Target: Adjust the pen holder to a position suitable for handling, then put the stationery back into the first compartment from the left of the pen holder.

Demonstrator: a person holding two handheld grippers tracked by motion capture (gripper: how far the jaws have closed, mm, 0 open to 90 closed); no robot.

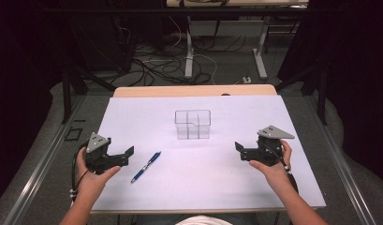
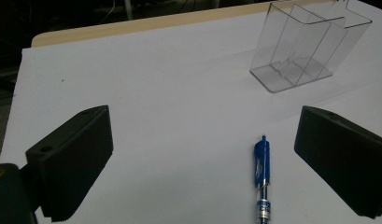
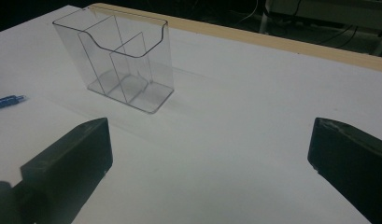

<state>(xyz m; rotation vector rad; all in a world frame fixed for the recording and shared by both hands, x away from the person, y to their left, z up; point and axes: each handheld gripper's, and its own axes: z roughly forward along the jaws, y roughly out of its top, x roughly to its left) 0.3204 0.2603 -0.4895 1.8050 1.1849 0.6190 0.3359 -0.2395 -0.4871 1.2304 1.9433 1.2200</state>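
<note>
Between the left gripper's (image 2: 202,163) spread fingers lies the blue pen (image 2: 262,182), seemingly untouched; right gripper (image 3: 207,168) fingers likewise spread.

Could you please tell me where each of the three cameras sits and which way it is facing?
High view: above the person's side, looking forward and down on the table; forearms, left claw, right claw.
Left gripper view: on the left claw, facing the blue pen; its two black jaws.
Right gripper view: on the right claw, facing the clear organizer; its two black jaws.
Shared: pen and organizer appear in all three.
</note>
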